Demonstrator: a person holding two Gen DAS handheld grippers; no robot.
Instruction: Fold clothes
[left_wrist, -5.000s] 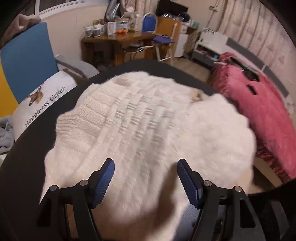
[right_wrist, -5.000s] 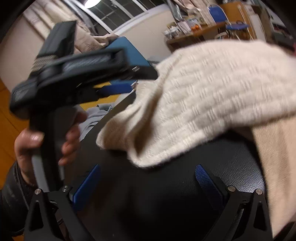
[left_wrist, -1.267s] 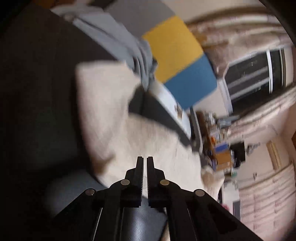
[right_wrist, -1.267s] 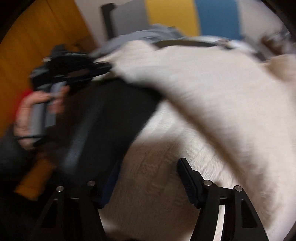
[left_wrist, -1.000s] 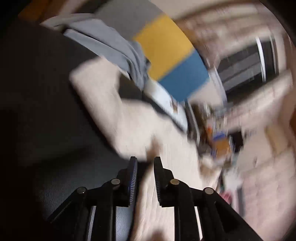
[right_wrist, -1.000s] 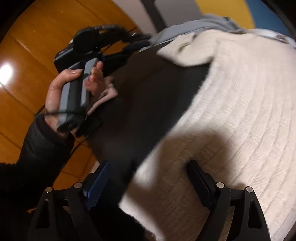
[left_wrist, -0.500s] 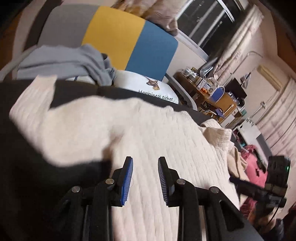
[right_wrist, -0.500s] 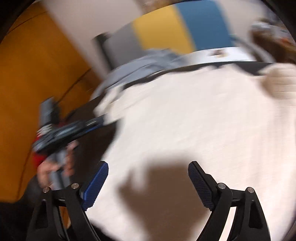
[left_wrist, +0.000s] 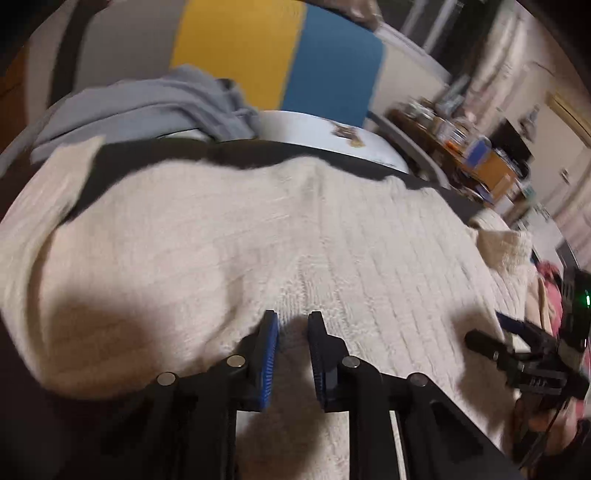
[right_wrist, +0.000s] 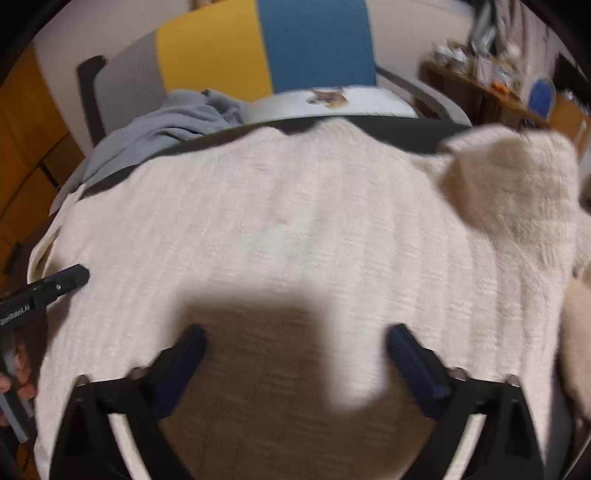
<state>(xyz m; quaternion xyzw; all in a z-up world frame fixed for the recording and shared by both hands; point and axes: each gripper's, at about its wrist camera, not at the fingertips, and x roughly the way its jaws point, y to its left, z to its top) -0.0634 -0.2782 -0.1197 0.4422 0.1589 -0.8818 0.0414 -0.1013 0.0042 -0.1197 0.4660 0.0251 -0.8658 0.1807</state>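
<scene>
Left hand-held gripper (left_wrist: 291, 325) is seen with its blue-padded fingers (left_wrist: 269, 350) drawn near to each other, a narrow gap left between them, nothing clamped; it hangs over the near part of a cream knitted sweater (left_wrist: 258, 236). The right hand-held gripper (right_wrist: 295, 343) is held with its fingers spread wide apart over the same sweater, and nothing is gripped.

The sweater is spread flat across a dark tabletop (left_wrist: 155, 155), most of which is covered by it. A sleeve (left_wrist: 48, 192) is seen stretched out to the far left in the left wrist view only. In the right wrist view a folded-over lump of the knit (right_wrist: 509, 177) is shown at the far right, and the shadow of the device is cast on the near part of the fabric.

Beyond the tabletop, a grey garment (right_wrist: 166, 125) is laid beside a white cushion (right_wrist: 332, 101) bearing a small brown picture, against a backrest of grey, yellow and blue panels (right_wrist: 258, 48).

The right device (left_wrist: 532, 354), with a green light on it, is caught only by the left wrist view, at the right edge. The left device (right_wrist: 44, 288) and the fingers of a hand (right_wrist: 18, 369) around its handle are caught only by the right wrist view; writing is printed on its body, partly cut off, and something like "GenRobot.AI" can be read.
</scene>
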